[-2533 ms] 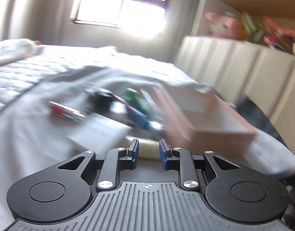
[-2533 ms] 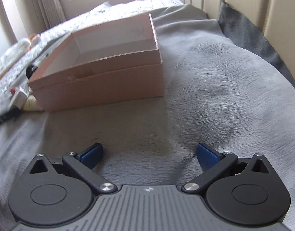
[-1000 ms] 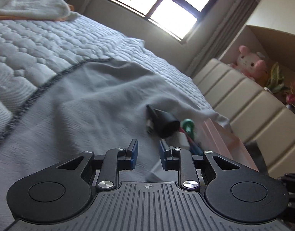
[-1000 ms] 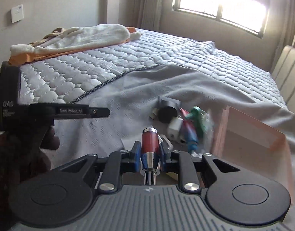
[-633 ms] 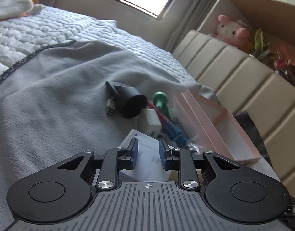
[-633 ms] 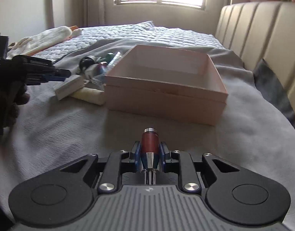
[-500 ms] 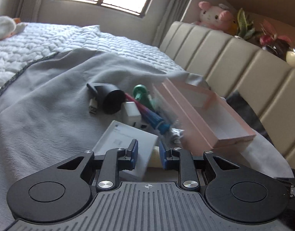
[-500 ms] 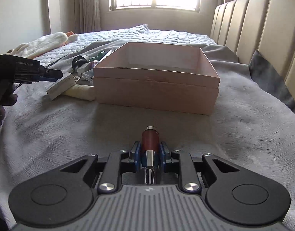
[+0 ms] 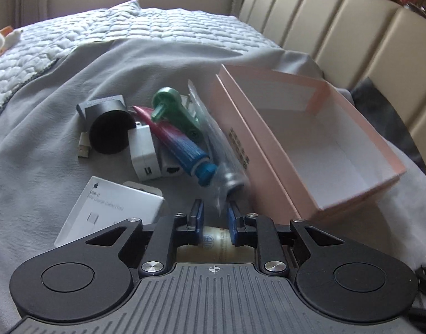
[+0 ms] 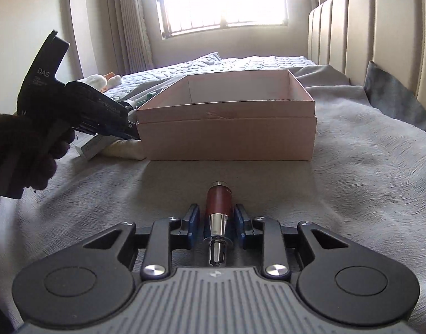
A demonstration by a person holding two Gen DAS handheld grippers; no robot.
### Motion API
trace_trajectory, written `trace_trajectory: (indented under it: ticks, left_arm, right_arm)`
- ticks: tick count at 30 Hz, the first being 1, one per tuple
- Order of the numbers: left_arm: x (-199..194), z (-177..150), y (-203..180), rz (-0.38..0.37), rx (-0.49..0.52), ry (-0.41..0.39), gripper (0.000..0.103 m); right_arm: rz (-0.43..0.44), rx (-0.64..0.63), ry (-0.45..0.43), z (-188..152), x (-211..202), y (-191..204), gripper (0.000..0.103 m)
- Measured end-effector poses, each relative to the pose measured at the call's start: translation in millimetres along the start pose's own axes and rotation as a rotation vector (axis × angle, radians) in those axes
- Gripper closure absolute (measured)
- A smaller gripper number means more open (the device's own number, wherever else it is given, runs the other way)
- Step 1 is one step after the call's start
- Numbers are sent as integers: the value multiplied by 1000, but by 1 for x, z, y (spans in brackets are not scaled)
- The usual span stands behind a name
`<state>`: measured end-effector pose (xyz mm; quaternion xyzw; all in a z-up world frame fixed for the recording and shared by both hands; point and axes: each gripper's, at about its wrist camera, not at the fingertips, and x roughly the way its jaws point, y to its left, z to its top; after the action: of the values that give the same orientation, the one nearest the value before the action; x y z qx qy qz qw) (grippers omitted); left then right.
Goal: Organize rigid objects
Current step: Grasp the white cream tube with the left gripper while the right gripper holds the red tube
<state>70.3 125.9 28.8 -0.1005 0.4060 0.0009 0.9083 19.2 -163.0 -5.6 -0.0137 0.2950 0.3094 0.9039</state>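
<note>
An open pink box (image 9: pixel 318 150) lies on the grey blanket; it also shows in the right wrist view (image 10: pixel 227 130). Left of it lies a pile: a black round charger (image 9: pixel 108 130), a white plug (image 9: pixel 143 153), a red-blue tube (image 9: pixel 179 144), a green tool (image 9: pixel 174 111), a clear bag (image 9: pixel 221 150) and a white cable box (image 9: pixel 110 208). My left gripper (image 9: pixel 214 222) hovers over a cream tube (image 9: pixel 214 239), its jaws narrowly apart around it. My right gripper (image 10: pixel 216 221) is shut on a red and silver cylinder (image 10: pixel 217 206), in front of the box.
A padded beige headboard (image 9: pixel 352 27) runs along the right. A dark cushion (image 10: pixel 394 97) lies beside the box. The quilted bedspread (image 9: pixel 129 27) stretches toward the window (image 10: pixel 218 0). The left hand-held gripper (image 10: pixel 73 111) shows at the box's left side.
My left gripper has tilted down and moved in over the pile beside the box. My right gripper has come lower and closer to the box with the red cylinder held.
</note>
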Motion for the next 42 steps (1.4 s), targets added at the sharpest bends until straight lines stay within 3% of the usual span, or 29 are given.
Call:
trace_trajectory:
  ticks: [4, 6, 8, 11, 13, 15, 17, 18, 20, 22, 24, 26, 28, 30, 31, 35, 37, 40, 42]
  left_arm:
    - [-26, -43, -8, -54, 111, 70, 82]
    - [-46, -65, -9, -77, 154, 43, 83]
    - [-70, -82, -5, -91, 114, 8, 82]
    - [-108, -101, -2, -35, 54, -122, 82]
    - [-121, -103, -3, 51, 31, -182, 82]
    - [-114, -94, -2, 110, 3, -177, 81]
    - [-99, -89, 1, 110, -39, -142, 81]
    - [-88, -87, 1, 113, -44, -127, 71]
    - [-73, -83, -2, 139, -27, -114, 63]
    - [-54, -81, -3, 167, -31, -79, 63]
    - [-48, -77, -3, 182, -29, -94, 63]
    - [-44, -71, -2, 183, -46, -86, 63]
    - [-40, -68, 0, 175, -79, -81, 63]
    - [-40, -71, 1, 172, -99, -99, 63]
    - [-39, -71, -1, 175, -84, -102, 63]
    - [-42, -71, -4, 174, -45, -110, 63]
    - [-43, -71, 1, 136, -61, -128, 64]
    - [-42, -69, 5, 108, -73, -134, 64]
    - [-40, -67, 5, 104, -69, -126, 64]
  right_arm:
    - [19, -1, 0, 1, 1, -1, 69]
    - [26, 3, -1, 0, 0, -2, 67]
    - [30, 7, -2, 0, 1, -3, 67]
    - [34, 7, -3, 0, 0, -3, 65]
    - [37, 5, -2, 0, 0, -3, 64]
    - [43, 1, 0, 1, 1, -3, 61]
    - [48, -5, 3, 1, 1, -2, 58]
    - [49, -8, 3, 1, 1, -1, 56]
    - [47, -14, 5, 1, 1, 0, 55]
    - [43, -20, 8, 0, 2, 2, 55]
    - [41, -26, 13, 1, 3, 3, 53]
    - [57, -26, 24, 2, 4, 3, 48]
    - [124, -22, 59, 5, 8, 1, 24]
    - [186, -28, 101, 9, 13, 2, 9]
    - [188, -40, 113, 11, 14, 3, 7]
    - [158, -82, 140, 17, 12, 12, 7]
    - [90, -62, 105, 22, 8, 11, 14]
    - [-85, -125, 72, 30, 9, 15, 28]
    - [-109, -143, 101, 31, 14, 13, 29]
